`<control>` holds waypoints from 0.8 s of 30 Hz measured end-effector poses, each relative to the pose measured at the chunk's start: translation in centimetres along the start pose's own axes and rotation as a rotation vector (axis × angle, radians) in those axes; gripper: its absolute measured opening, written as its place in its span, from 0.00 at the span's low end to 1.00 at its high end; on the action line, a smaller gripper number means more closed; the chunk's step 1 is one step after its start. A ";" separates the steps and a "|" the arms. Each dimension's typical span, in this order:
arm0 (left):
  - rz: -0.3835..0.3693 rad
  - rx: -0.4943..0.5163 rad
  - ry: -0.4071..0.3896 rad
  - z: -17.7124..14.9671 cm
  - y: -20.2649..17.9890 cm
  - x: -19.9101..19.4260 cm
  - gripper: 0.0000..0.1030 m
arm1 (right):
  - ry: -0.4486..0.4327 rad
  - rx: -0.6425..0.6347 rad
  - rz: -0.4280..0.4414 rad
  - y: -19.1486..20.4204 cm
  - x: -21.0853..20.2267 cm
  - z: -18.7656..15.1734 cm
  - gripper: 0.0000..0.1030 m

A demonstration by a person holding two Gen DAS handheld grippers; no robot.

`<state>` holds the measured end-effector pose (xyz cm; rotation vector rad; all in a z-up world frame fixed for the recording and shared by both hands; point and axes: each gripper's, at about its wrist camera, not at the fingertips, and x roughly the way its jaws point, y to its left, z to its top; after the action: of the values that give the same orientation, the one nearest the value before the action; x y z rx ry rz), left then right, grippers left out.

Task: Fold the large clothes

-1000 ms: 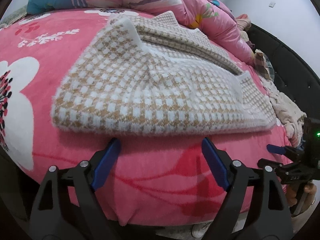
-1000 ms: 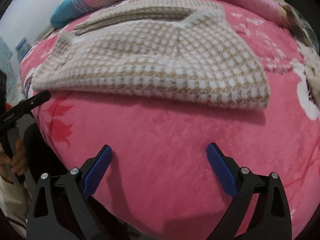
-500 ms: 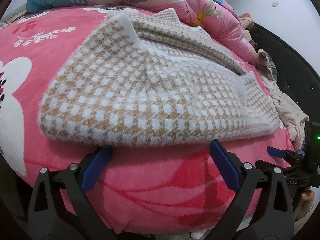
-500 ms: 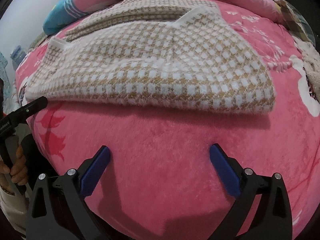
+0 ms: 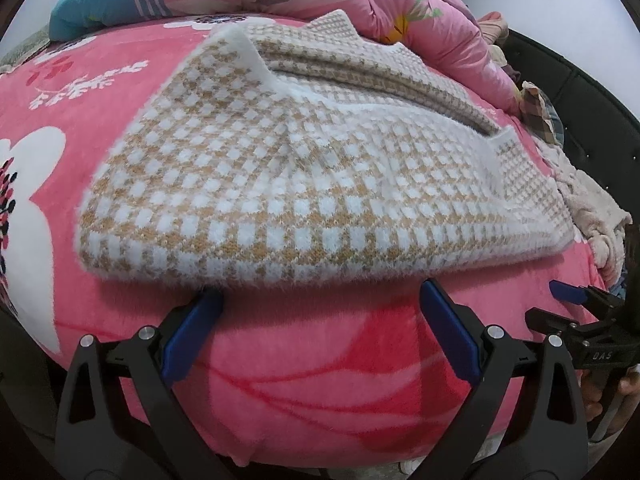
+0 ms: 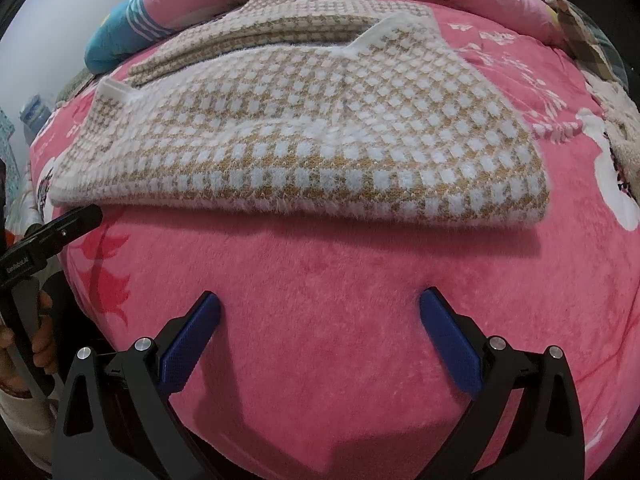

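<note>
A fuzzy tan-and-white checked sweater [image 5: 312, 184] lies folded on the pink flowered bed cover [image 5: 304, 368]; it also shows in the right wrist view [image 6: 320, 140]. My left gripper [image 5: 320, 300] is open and empty, its blue-padded tips right at the sweater's near folded edge, left tip just under the fringe. My right gripper [image 6: 320, 304] is open and empty, over bare bed cover [image 6: 320, 320] short of the sweater's near edge. Each gripper shows at the side of the other's view: the right one [image 5: 576, 300], the left one [image 6: 68, 220].
A pink quilt [image 5: 360, 4] and a teal striped pillow [image 5: 108, 0] lie heaped behind the sweater. Crumpled beige clothes [image 5: 592, 216] sit at the bed's right side by a dark padded headboard [image 5: 592, 112]. The bed's front edge drops off below the grippers.
Both grippers have moved forward toward the sweater, which now looms larger. The left tips went from short of its edge to touching it. Both stayed open.
</note>
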<state>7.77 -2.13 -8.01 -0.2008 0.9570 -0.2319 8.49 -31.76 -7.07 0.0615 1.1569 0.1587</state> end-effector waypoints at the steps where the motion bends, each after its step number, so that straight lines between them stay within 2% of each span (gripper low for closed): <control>1: -0.005 -0.005 -0.002 0.0 0.1 -0.1 0.92 | -0.001 0.000 0.000 0.0 0.0 0.0 0.95; 7: -0.027 -0.033 0.004 0.1 0.5 -0.1 0.92 | -0.015 0.002 -0.004 0.2 -0.2 -0.3 0.95; 24: -0.027 -0.022 0.009 0.1 0.6 -0.2 0.92 | -0.034 0.008 -0.012 0.2 -0.3 -0.6 0.95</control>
<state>7.85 -1.46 -7.96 -0.2333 0.9664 -0.2475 7.79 -31.62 -6.97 0.0641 1.1236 0.1422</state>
